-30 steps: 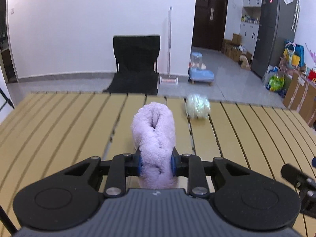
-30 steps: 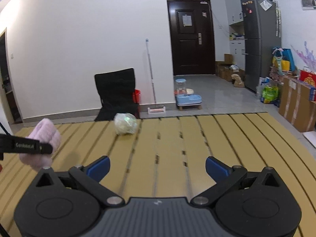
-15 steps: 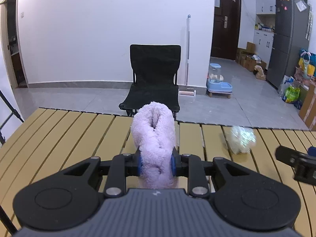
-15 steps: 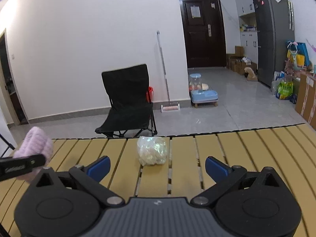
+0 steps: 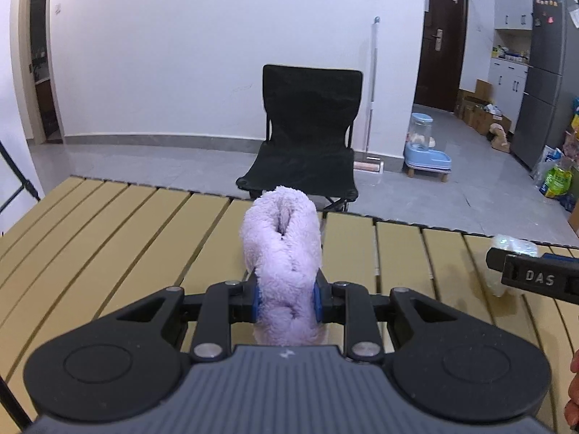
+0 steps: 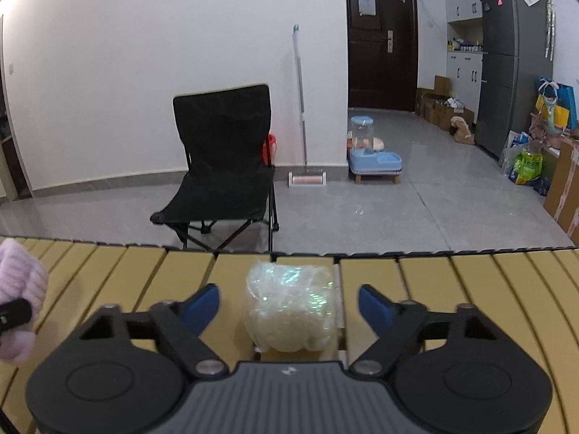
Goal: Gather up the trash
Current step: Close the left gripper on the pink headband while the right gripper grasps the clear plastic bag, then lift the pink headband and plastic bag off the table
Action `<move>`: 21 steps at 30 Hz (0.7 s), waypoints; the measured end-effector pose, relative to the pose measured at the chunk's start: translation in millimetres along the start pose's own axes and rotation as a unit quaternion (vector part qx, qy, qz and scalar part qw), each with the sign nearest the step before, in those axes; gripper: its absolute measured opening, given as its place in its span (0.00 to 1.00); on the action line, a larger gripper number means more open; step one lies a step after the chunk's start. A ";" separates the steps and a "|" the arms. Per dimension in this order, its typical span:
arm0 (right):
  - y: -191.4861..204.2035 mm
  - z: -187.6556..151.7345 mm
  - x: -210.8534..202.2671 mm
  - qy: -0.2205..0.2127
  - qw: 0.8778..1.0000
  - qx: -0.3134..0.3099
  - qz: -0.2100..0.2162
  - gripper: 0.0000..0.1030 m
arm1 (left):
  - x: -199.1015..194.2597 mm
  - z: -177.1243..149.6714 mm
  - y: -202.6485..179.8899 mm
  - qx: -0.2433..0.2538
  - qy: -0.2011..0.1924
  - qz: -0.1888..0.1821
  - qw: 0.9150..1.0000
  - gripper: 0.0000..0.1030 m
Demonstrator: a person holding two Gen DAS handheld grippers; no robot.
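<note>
I have the left hand-held gripper (image 5: 286, 298) clenched on a fluffy lilac cloth (image 5: 282, 253), which stands up between its blue pads above the slatted desk (image 5: 108, 238). My right hand-held gripper (image 6: 288, 302) is the one doing the work now: its jaws are closing, with the crumpled plastic bag (image 6: 289, 311) sitting between them, but the pads (image 6: 202, 302) have not met it, and a strip of bare desk shows on either side of the bag. That bag lies near the far edge of the desk, roughly at the middle of that edge in the right wrist view, on the gap between two slats. From the left wrist view I can only see a bit of it behind the tip of the right gripper, close to the right end of the far edge. I judge this to be the pick-up step for the bag, with the reach about done and the squeeze under way. The next move calls for closing evenly until both pads press the plastic, then lifting straight up. The bag looks soft and slippery, so I would expect it to squash or slide out if the grip lands too near its top. I see no bin in either view, so where it goes I cannot tell.
</note>
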State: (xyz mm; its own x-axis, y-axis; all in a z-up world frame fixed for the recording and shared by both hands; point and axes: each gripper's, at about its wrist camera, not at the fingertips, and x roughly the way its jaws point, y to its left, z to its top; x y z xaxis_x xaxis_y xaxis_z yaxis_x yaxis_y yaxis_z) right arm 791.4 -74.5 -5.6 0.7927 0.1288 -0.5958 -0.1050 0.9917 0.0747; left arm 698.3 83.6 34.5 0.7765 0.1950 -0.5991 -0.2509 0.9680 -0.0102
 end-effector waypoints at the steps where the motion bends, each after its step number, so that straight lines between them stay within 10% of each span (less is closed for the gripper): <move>1: 1.7 -0.4 5.1 0.006 1.000 -0.003 -0.001 0.65 | 2.6 -1.2 1.3 -0.002 0.004 0.001 1.000 0.25; 10: 6.6 -4.6 1.4 -0.003 1.000 -0.007 0.008 0.40 | -5.3 -4.7 11.2 -0.015 0.005 0.001 1.000 0.25; 21: -8.9 -21.7 -86.1 -0.021 0.998 0.042 0.051 0.37 | -65.1 -16.0 19.6 -0.026 0.008 -0.006 1.000 0.25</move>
State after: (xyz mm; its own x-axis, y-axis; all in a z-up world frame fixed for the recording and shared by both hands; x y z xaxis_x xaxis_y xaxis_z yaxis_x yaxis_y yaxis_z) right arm 711.1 -94.5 27.7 0.8047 0.2281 -0.5481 -0.1378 0.9698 0.2013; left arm 633.6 87.3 60.5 0.7704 0.1798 -0.6117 -0.2713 0.9607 -0.0593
